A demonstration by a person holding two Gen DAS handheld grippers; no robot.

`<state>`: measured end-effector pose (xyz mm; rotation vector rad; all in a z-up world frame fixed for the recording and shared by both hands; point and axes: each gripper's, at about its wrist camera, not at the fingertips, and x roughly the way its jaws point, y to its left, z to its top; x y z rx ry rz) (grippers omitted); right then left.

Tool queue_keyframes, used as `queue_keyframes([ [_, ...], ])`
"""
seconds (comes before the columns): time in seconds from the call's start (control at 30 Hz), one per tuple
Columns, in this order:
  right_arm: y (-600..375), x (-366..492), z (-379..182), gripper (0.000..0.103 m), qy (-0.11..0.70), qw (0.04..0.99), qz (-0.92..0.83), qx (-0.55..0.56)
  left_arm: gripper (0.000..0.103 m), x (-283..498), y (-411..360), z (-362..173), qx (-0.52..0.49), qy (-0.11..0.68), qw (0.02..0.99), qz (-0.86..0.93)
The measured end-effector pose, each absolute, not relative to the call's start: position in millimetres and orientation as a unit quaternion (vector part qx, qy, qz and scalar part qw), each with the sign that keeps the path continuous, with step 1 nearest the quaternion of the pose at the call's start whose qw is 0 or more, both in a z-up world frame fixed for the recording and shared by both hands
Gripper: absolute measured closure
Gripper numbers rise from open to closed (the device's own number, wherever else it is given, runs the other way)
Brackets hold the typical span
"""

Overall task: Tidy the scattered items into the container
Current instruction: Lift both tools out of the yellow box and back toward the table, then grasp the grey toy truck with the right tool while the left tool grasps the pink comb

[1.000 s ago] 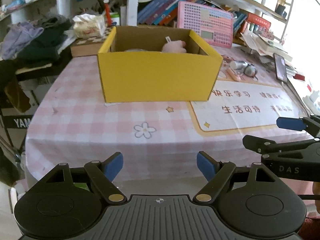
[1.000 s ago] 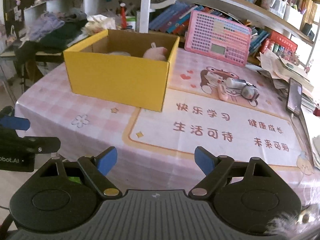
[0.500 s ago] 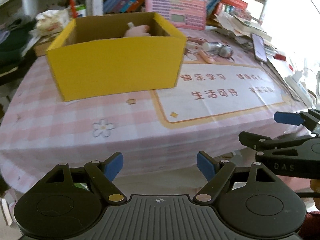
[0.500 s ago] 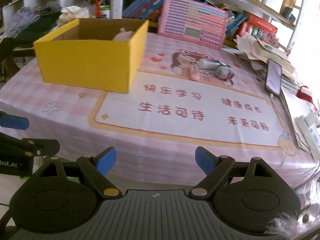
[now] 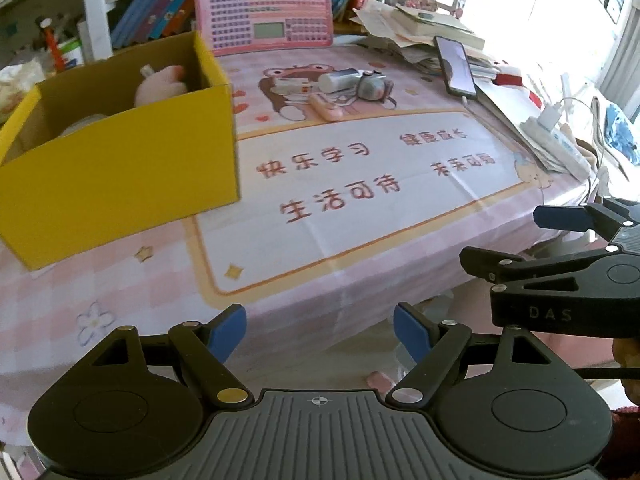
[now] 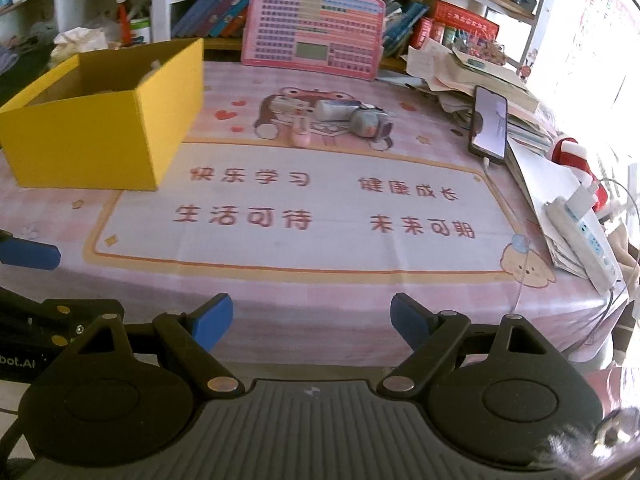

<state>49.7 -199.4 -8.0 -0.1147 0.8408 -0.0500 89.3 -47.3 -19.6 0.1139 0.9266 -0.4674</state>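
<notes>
A yellow cardboard box (image 5: 120,168) (image 6: 92,128) stands on the table's left, with a pink plush toy (image 5: 160,84) inside. Loose items lie at the table's far middle: a white tube (image 6: 334,110) (image 5: 340,80), a grey toy camera (image 6: 366,122) (image 5: 372,88) and a small pink case (image 6: 300,136) (image 5: 326,106). My left gripper (image 5: 320,330) is open and empty off the table's near edge. My right gripper (image 6: 312,320) is open and empty beside it, to its right.
A pink learning tablet (image 6: 314,48) leans against the bookshelf at the back. A phone (image 6: 490,128), stacked papers and books (image 6: 480,76) and a power strip (image 6: 580,236) crowd the table's right edge. Clothes and clutter fill the shelves at the back left.
Both grippers have swung to the right, so the box has shifted left in both views and the loose items now sit near the middle. Both stay open and empty.
</notes>
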Motion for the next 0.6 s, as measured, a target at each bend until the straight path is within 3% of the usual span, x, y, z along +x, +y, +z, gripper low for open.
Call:
queue_keyframes([
  [0.6, -289, 129, -18, 0.017, 0.418, 0.906, -0.013, -0.057, 0.02, 155, -132, -27, 0.055, 0.442, 0.868, -0.22],
])
